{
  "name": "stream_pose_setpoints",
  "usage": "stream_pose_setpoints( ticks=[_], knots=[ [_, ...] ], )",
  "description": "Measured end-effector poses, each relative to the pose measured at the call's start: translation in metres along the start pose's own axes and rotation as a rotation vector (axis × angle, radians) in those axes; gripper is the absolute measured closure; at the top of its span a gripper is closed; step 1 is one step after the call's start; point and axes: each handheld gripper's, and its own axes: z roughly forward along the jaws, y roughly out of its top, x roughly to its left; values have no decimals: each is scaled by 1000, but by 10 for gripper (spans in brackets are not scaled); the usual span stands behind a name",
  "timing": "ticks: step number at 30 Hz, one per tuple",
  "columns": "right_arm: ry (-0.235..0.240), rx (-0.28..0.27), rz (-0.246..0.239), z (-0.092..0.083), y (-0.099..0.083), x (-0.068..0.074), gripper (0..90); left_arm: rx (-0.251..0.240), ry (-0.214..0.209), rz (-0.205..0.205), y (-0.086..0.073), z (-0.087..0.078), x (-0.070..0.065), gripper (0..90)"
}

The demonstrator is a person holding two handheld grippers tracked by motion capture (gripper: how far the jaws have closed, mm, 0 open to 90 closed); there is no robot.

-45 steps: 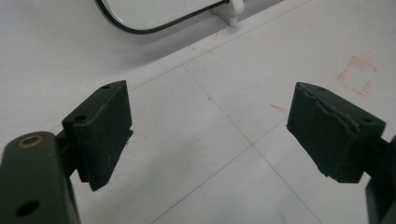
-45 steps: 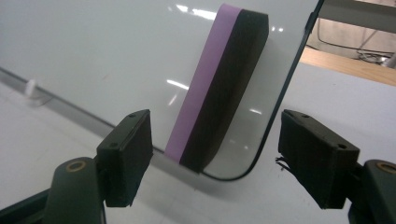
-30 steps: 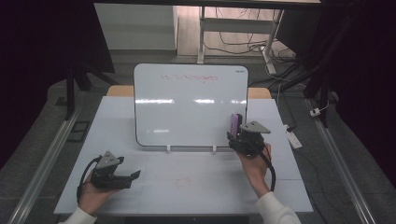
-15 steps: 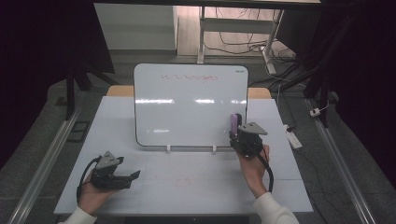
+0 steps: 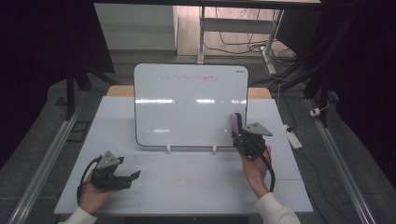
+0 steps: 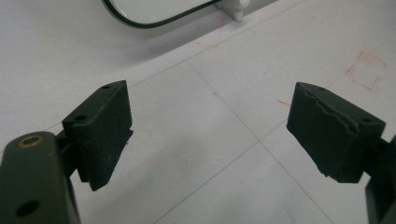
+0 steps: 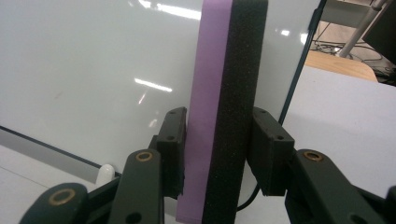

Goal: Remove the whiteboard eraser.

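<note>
A whiteboard (image 5: 190, 105) stands upright at the middle of the table, with a red scribble (image 5: 189, 77) near its top edge. My right gripper (image 5: 239, 134) is at the board's lower right corner and holds a purple and black eraser (image 5: 235, 122) upright. In the right gripper view its jaws have just been closing and both pads (image 7: 173, 140) now press the eraser (image 7: 224, 84) from either side, close to the whiteboard (image 7: 93, 60). My left gripper (image 5: 133, 176) rests low at the table's front left, open (image 6: 210, 130) with only tabletop between its fingers.
The white table (image 5: 299, 186) bears a small red square mark (image 5: 183, 182), which is also in the left gripper view (image 6: 369, 70). The board stands on white feet (image 5: 169, 148). Cables and a power strip (image 5: 293, 138) lie on the floor to the right. Metal rails (image 5: 46, 158) flank the table.
</note>
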Motion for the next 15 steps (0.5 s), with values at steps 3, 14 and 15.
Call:
stream_pose_setpoints(
  ticks=[3, 14, 15],
  knots=[
    [18, -19, 6, -5, 1, 1, 611, -9, -2, -6, 2, 0, -1, 150],
    [149, -64, 40, -14, -3, 21, 614, -107, -113, -66, 39, 2, -21, 153],
    [170, -74, 35, -14, -4, 27, 614, -115, -122, -69, 44, 3, -24, 154]
  ],
)
